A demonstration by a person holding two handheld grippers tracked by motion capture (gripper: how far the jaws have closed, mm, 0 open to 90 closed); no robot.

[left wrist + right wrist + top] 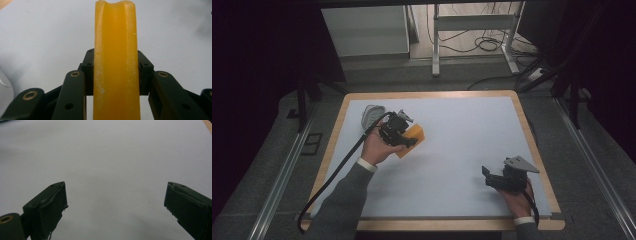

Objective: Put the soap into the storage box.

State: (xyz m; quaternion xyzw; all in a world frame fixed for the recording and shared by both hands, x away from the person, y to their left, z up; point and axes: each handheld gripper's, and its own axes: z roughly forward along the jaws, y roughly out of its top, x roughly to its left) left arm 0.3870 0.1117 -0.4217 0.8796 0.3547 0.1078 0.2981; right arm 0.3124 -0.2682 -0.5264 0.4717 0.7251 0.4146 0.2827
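The left hand-held gripper (pixel 398 131), at the far left of the desk (pixel 452 145), had its jaws clamped on the two faces of an orange sponge-like block (pixel 115 62), which stuck out to its right above the white surface. A grey crumpled item (pixel 372 116) lay just beyond it. The right hand-held gripper (pixel 115 202) stood at the near right with its jaws spread wide and nothing between them.
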